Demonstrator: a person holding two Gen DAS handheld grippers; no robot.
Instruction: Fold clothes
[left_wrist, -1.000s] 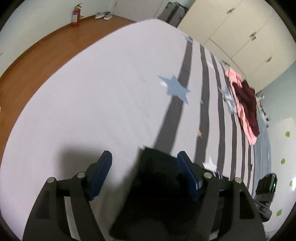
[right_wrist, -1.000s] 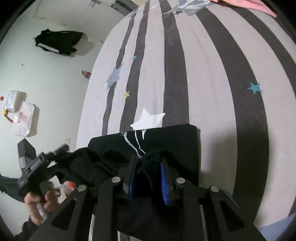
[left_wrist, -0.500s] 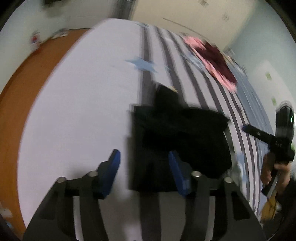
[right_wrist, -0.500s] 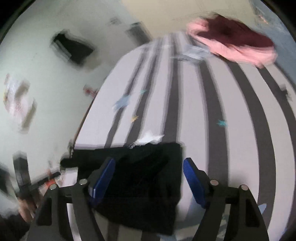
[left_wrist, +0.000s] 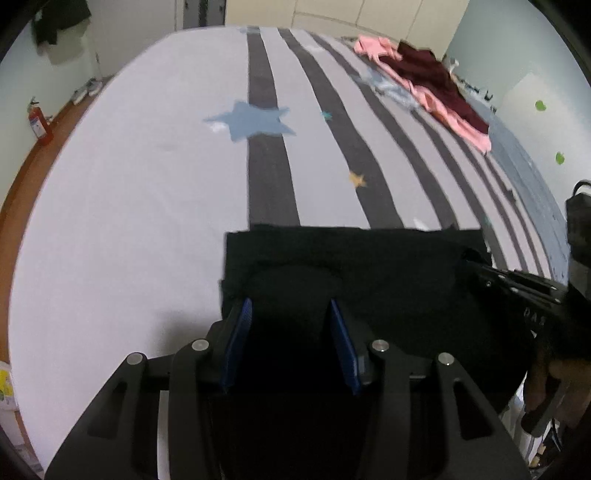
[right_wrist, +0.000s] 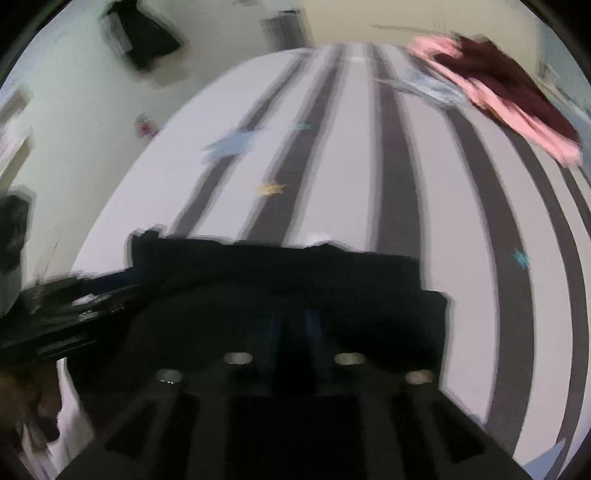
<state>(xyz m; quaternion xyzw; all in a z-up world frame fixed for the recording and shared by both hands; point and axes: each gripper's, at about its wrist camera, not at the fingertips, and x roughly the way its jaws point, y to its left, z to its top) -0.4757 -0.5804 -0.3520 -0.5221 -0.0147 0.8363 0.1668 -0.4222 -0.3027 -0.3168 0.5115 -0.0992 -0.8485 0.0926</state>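
Note:
A black garment (left_wrist: 369, 266) lies folded as a flat rectangle near the front edge of the striped bed (left_wrist: 129, 184). My left gripper (left_wrist: 290, 306) is at its left part, the blue pads shut on a raised bunch of the black cloth. In the blurred right wrist view the same garment (right_wrist: 277, 269) fills the foreground. My right gripper (right_wrist: 293, 317) is shut there, its pads almost touching and sunk into the cloth at the garment's right part. Each gripper also shows in the other's view, the right gripper (left_wrist: 517, 291) and the left gripper (right_wrist: 66, 314), each held by a hand.
A heap of pink and maroon clothes (left_wrist: 436, 85) lies at the bed's far right. A red fire extinguisher (left_wrist: 38, 123) stands on the wooden floor at the left. Dark clothing (left_wrist: 59, 18) hangs on the far wall. Pale wardrobe doors stand beyond the bed.
Both grippers swung round over the garment. The right let go of its bunch, opened wide, then shut again on the cloth. The left narrowed onto a fold. The garment now lies flatter.

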